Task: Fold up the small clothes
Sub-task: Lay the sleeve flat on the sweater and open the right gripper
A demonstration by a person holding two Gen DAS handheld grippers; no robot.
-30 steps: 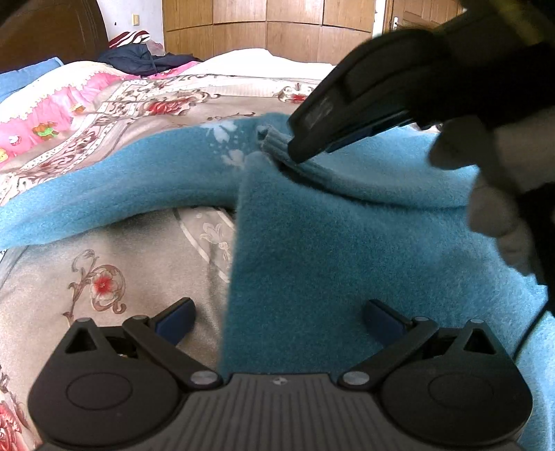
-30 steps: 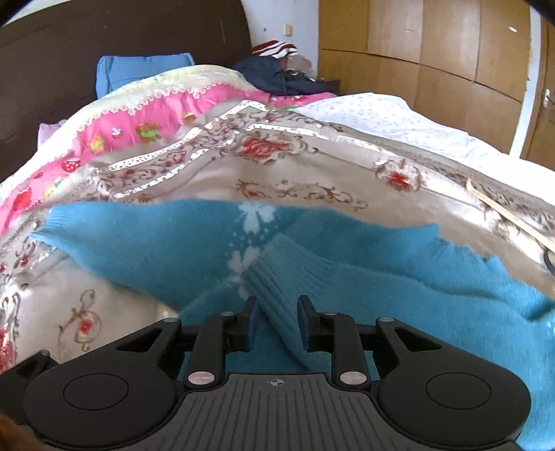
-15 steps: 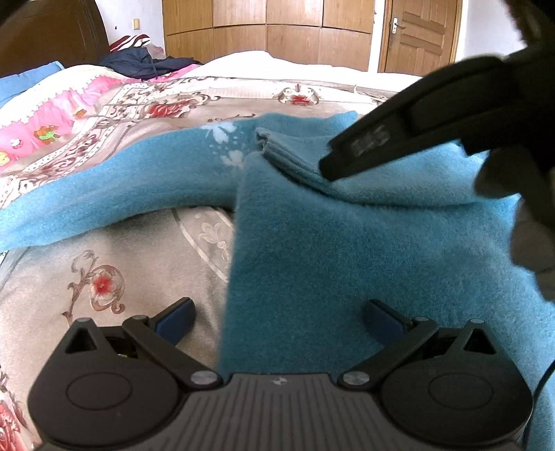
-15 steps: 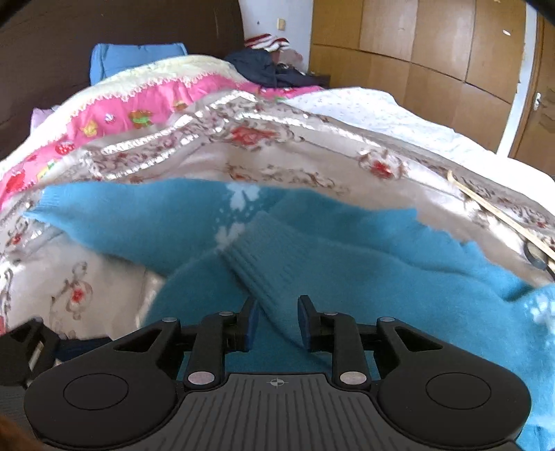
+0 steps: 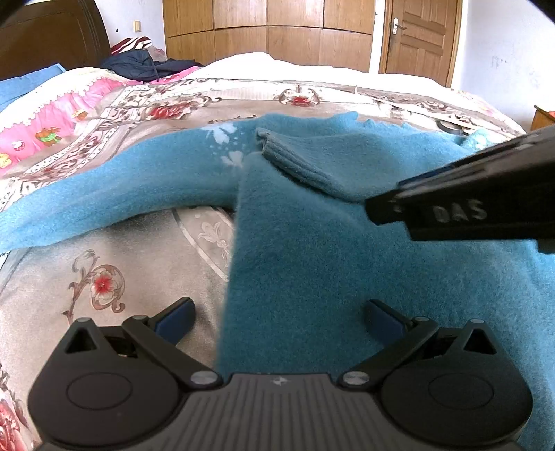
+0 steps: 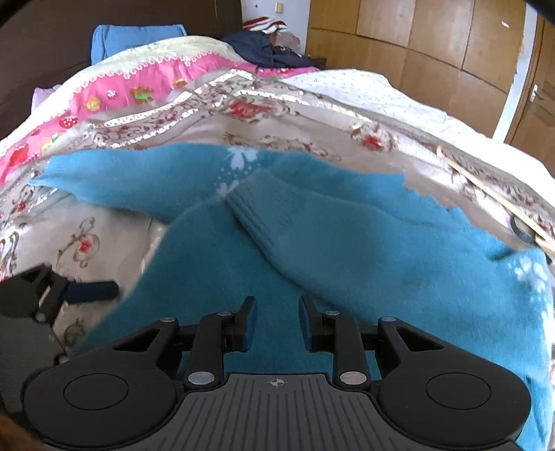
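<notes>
Sweater point(image 6: 347, 249) flat on bedspread point(image 6: 277, 118); sleeve folded across.

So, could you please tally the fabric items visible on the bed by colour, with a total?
Teal blue sweater: 1
Blue pillow: 1
Pink cartoon-print quilt: 1
Beige floral bedspread: 1
White dotted sheet: 1
Dark navy garment pile: 1
Total: 6

Teal-blue fuzzy knit sweater point(image 5: 305, 249), pale snowflake motif near its ribbed cuff point(image 6: 258, 215). Beige satin bedspread point(image 5: 114, 277) with red-and-brown floral scrolls. Pink cartoon-print quilt point(image 6: 114, 86), white scalloped edging. Brown wooden wardrobe point(image 5: 267, 31). Black grippers, blue pads.
</notes>
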